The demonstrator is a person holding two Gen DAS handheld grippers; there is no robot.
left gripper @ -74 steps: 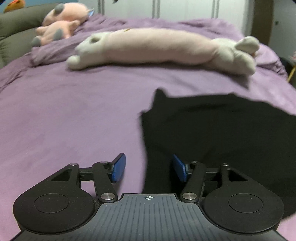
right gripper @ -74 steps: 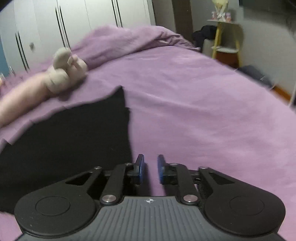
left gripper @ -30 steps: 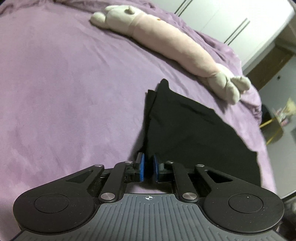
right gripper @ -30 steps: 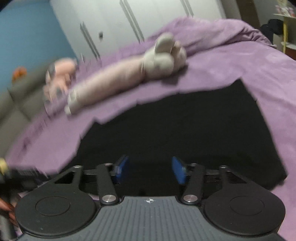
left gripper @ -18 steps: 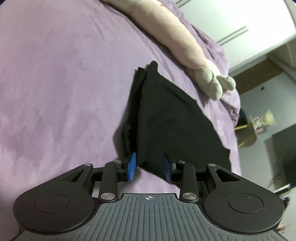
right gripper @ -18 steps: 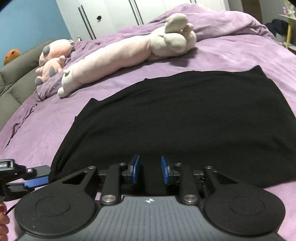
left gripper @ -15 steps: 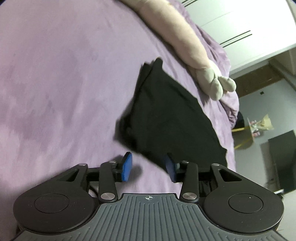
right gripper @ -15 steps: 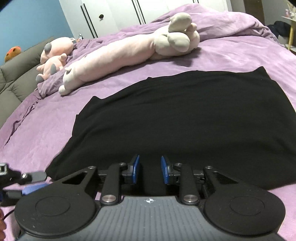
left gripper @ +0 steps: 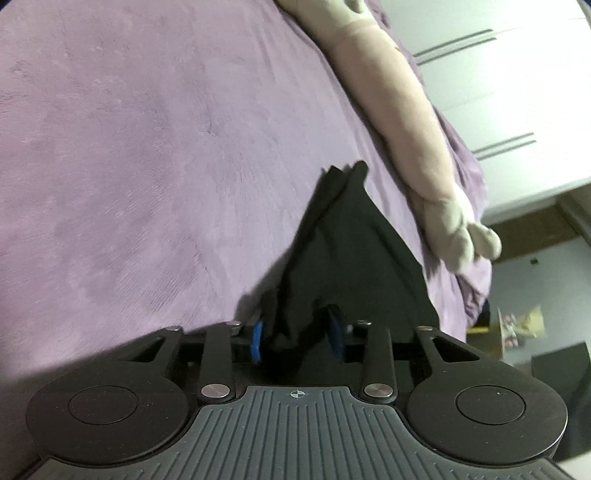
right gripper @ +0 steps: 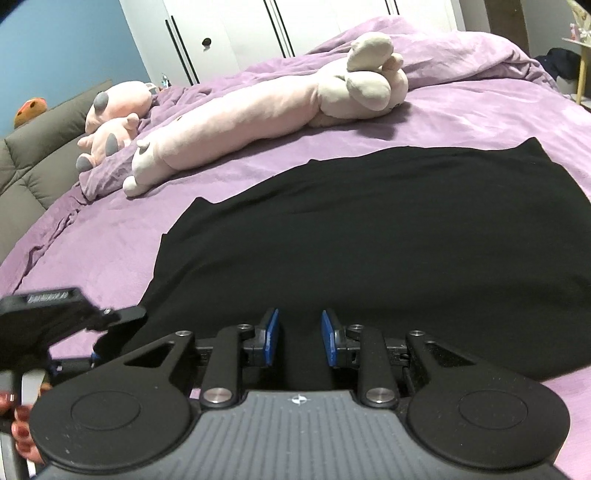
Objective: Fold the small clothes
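Observation:
A black garment [right gripper: 388, 229] lies spread flat on the purple bed cover [right gripper: 110, 251]. In the left wrist view the garment [left gripper: 351, 258] runs away from me, its near corner bunched between the jaws. My left gripper [left gripper: 297, 338] is open around that bunched corner, the blue pads apart. It also shows at the left edge of the right wrist view [right gripper: 74, 317], at the garment's near left corner. My right gripper [right gripper: 299, 338] is open, its blue pads straddling the garment's near edge.
A long pink plush toy [right gripper: 266, 110] lies across the bed beyond the garment, also in the left wrist view [left gripper: 399, 125]. Two smaller pink plushes [right gripper: 114, 114] sit at the back left by a grey sofa [right gripper: 33, 162]. White wardrobe doors [right gripper: 295, 26] stand behind.
The left gripper closed on the garment's left corner, let it go, then came back with open jaws around the bunched corner. The right gripper swung to the garment's near edge and its jaws widened slightly.

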